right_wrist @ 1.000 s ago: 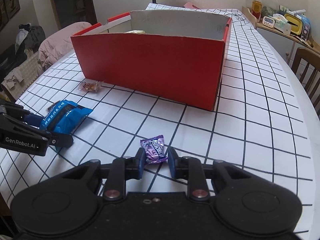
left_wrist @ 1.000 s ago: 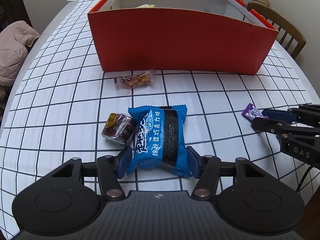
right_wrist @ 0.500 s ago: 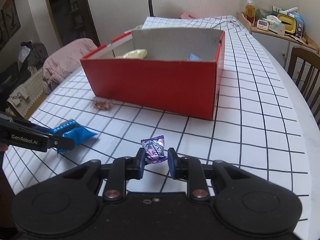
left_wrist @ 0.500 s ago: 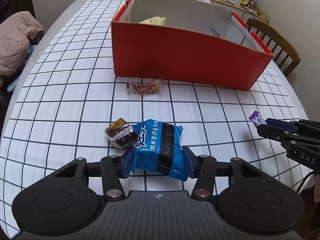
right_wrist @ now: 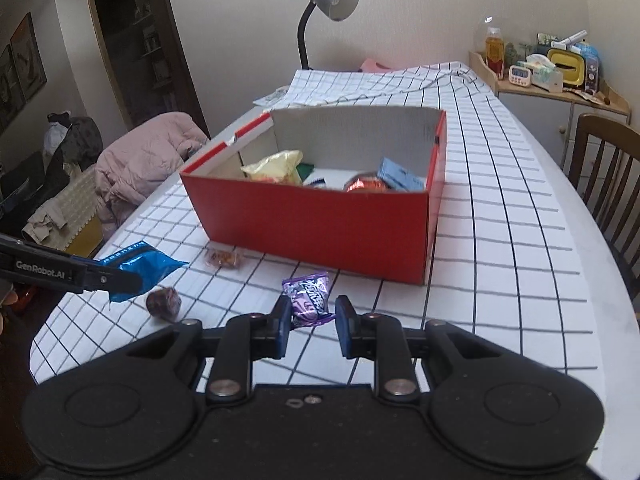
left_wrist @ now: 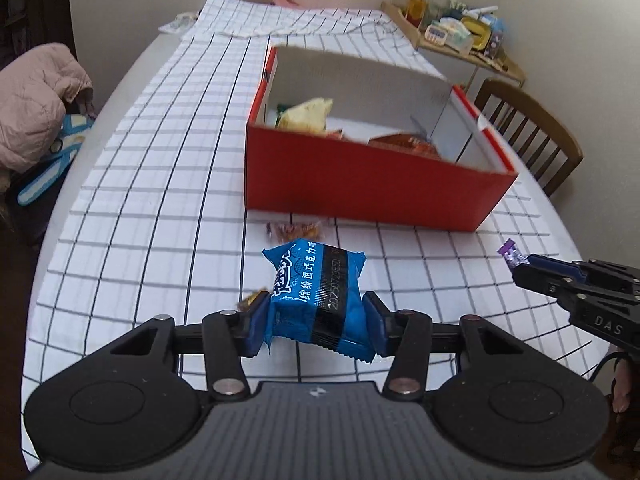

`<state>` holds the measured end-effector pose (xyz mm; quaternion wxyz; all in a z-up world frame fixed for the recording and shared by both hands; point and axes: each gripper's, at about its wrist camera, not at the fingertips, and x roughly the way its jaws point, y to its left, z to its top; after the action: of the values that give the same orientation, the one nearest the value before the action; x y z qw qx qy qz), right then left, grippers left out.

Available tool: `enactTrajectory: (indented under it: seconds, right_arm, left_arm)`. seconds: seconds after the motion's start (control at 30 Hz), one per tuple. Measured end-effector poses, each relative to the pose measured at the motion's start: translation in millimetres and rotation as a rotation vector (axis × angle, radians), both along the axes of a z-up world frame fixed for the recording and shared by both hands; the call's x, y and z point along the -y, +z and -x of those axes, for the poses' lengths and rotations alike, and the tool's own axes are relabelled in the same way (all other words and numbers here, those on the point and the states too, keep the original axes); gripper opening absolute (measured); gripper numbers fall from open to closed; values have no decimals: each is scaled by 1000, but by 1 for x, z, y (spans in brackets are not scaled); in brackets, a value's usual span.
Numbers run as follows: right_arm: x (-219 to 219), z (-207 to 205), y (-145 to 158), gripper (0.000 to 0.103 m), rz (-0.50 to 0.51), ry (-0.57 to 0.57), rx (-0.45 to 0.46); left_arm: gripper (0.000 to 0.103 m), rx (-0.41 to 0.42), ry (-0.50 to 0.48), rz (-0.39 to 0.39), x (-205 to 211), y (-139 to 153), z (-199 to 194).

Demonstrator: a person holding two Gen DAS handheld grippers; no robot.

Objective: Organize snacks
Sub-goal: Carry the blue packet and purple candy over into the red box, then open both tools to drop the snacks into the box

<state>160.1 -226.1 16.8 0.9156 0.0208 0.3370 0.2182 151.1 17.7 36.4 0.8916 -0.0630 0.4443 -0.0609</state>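
My left gripper [left_wrist: 316,322] is shut on a blue snack packet [left_wrist: 316,280] and holds it above the checked tablecloth. My right gripper [right_wrist: 310,320] is shut on a small purple candy [right_wrist: 308,298], also off the table. Ahead of both stands the open red box [left_wrist: 360,188], with several snacks inside. From the right wrist view, the left gripper [right_wrist: 120,276] and its blue packet [right_wrist: 148,264] hang at the left. In the left wrist view the right gripper [left_wrist: 524,268] shows the purple candy [left_wrist: 509,254] at its tip.
A dark brown wrapped snack [right_wrist: 164,300] and a small orange candy [right_wrist: 223,258] lie on the cloth before the box [right_wrist: 312,220]. A wooden chair [left_wrist: 532,136] stands right of the table, a pink jacket [left_wrist: 36,100] left. A desk lamp [right_wrist: 328,0] stands behind.
The left jaws closed onto the blue packet and lifted it off the cloth, leaving the brown snack behind. Both grippers rose with their snacks, so more of the box's inside shows.
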Motion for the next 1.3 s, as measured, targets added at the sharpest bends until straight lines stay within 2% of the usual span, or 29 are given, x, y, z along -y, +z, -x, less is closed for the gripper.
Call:
enactTrajectory:
  seconds: [0.2, 0.43, 0.7, 0.87, 1.3]
  right_arm:
    - [0, -6, 20, 22, -20, -1, 37]
    - [-2, -16, 47, 22, -30, -10, 107]
    - [-10, -54, 67, 22, -11, -56, 144]
    - [-16, -79, 65, 22, 4, -82, 126]
    - [-34, -135, 36, 22, 33, -101, 28]
  left_arm:
    - [49, 52, -7, -10, 2, 24, -5]
    - [49, 143, -12, -63, 11, 59, -14]
    - [49, 198, 9, -124, 24, 83, -48]
    - [49, 198, 20, -182, 33, 84, -78]
    - [49, 136, 65, -241, 39, 63, -144]
